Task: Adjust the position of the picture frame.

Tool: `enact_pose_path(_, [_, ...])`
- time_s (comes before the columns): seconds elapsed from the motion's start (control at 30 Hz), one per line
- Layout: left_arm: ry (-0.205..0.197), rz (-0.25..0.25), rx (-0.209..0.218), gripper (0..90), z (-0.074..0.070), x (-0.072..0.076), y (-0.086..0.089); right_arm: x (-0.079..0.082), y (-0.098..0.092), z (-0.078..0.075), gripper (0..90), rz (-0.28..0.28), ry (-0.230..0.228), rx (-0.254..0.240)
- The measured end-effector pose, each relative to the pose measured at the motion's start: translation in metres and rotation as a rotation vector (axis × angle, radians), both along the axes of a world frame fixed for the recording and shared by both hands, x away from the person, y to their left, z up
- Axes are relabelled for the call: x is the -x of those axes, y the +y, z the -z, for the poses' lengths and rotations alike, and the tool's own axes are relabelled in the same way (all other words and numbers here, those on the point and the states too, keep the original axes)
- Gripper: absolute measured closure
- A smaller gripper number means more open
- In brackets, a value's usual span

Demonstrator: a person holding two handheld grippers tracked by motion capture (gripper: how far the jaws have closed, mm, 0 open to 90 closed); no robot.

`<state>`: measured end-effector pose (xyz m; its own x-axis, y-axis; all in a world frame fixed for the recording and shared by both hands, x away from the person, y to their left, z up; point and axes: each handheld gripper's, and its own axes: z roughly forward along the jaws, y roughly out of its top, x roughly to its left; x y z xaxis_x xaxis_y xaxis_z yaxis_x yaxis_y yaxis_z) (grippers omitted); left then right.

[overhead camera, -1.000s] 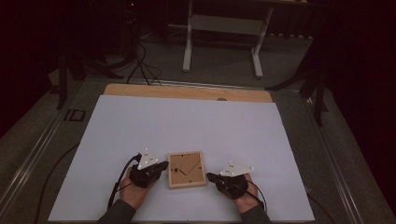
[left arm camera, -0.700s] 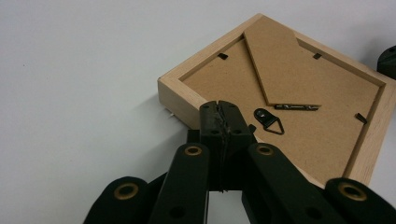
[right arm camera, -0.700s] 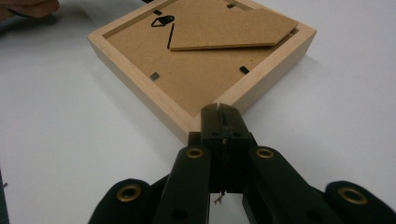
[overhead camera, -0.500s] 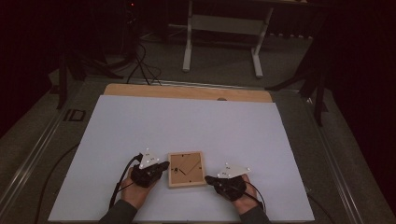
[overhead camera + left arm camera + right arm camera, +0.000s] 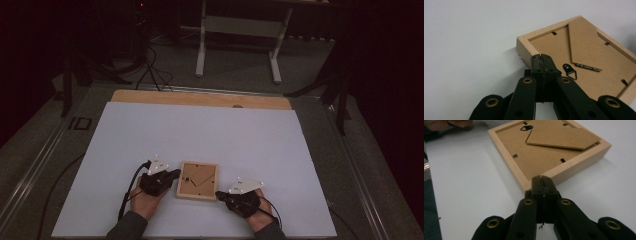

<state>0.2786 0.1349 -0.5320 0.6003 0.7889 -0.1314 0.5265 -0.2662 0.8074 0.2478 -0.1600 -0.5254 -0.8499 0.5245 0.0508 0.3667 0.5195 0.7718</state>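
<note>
high view: square wooden frame [image 5: 198,180], cardboard-backed, face down.

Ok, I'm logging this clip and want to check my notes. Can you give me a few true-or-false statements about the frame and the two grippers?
1. The picture frame lies back side up on the white table. True.
2. The left gripper has its jaws wide open. False: they are pressed together.
3. A metal hanger loop sits on the backing board. True.
4. The right gripper grips the easel stand. False: it is shut with nothing between its jaws, at a corner of the frame.
</note>
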Motion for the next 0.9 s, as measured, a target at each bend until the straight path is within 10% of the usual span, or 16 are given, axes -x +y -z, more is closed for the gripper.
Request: enact_pose_path(0.9, [-0.027, 0.013, 0.011, 89.6, -0.017, 0.016, 0.019, 0.000, 0.057, 0.004, 89.8, -0.100, -0.043, -0.011])
